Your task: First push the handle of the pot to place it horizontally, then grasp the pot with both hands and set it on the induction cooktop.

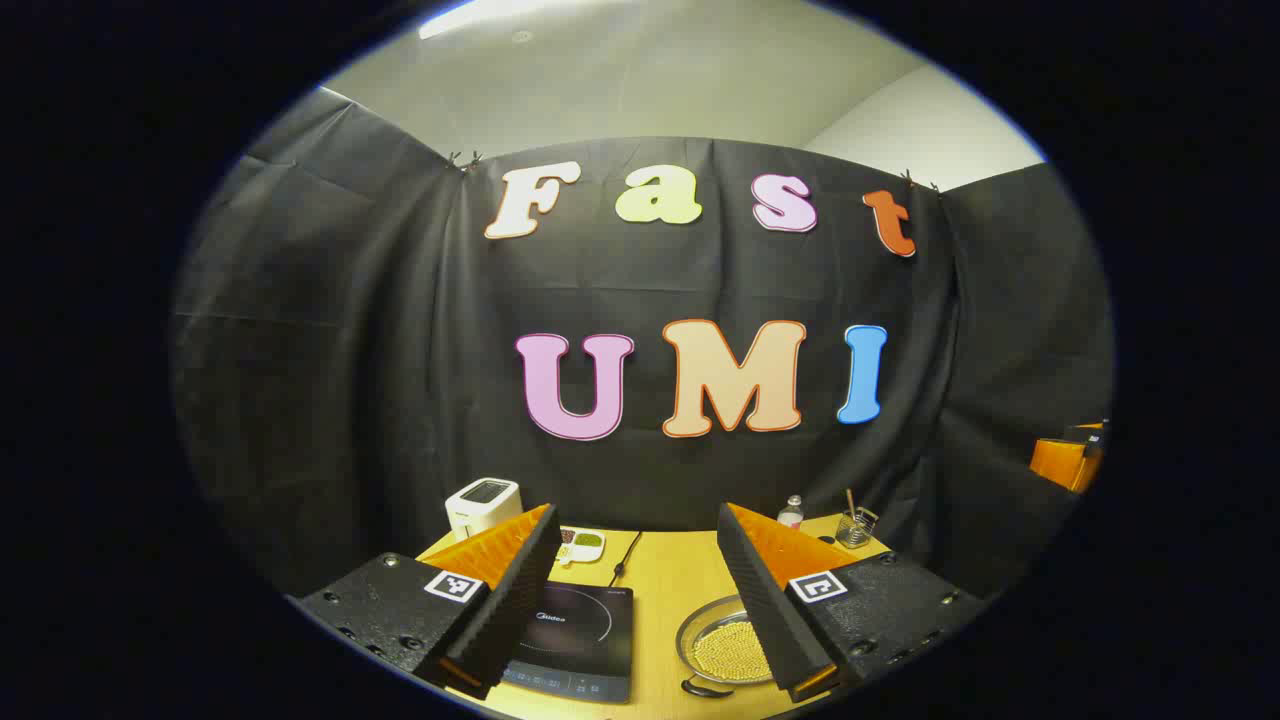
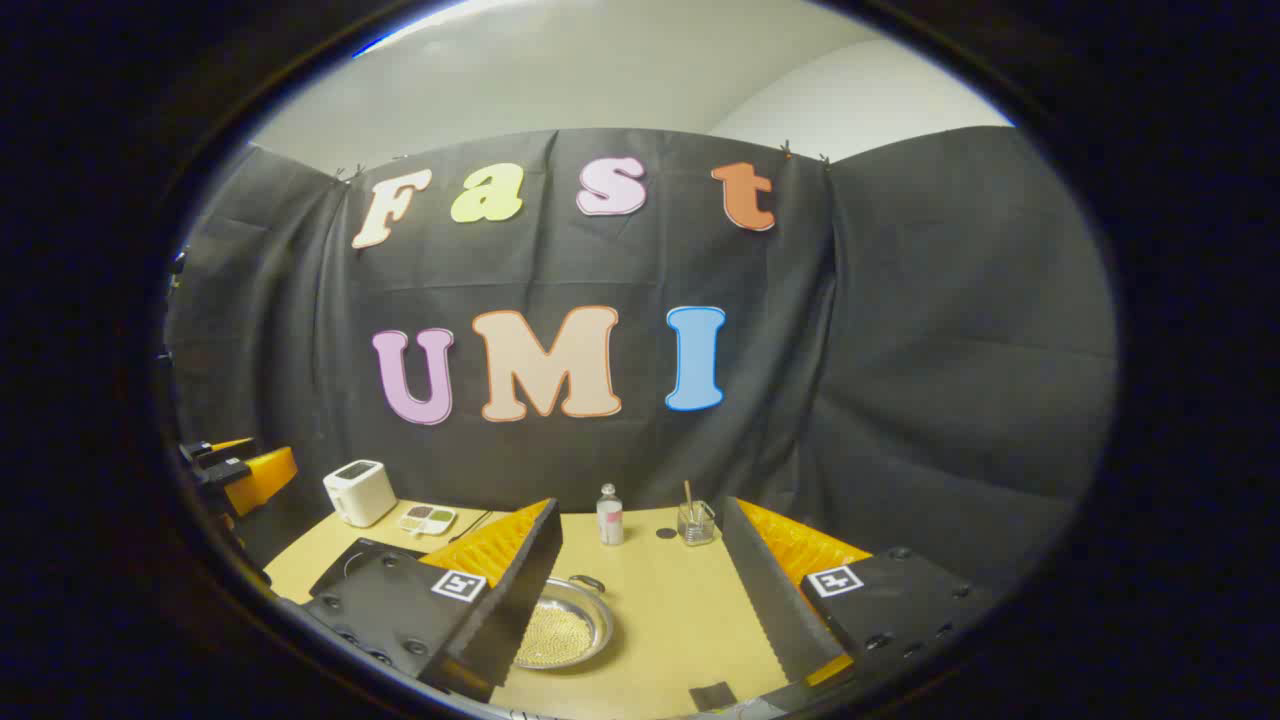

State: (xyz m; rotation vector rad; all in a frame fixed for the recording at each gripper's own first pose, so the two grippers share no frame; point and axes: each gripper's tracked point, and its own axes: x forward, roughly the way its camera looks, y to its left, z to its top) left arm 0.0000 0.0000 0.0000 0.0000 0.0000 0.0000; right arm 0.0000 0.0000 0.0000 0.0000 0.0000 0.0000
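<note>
The left claw (image 1: 640, 600) stands wide open and holds nothing; between its fingers the left gripper view shows the induction cooktop (image 1: 575, 640) low to the left and the pot (image 1: 722, 650) low to the right, partly behind the right-hand finger. The right claw (image 2: 640, 600) is likewise wide open and empty. In the right gripper view the pot (image 2: 562, 630) lies on the desk (image 2: 680, 620) just beside the left-hand finger, its rim partly covered. The pot handle (image 2: 588, 581) sits at the far rim in that view, pointing away across the desk. Judgement: the right claw is the nearer to the handle, so the push falls to it.
</note>
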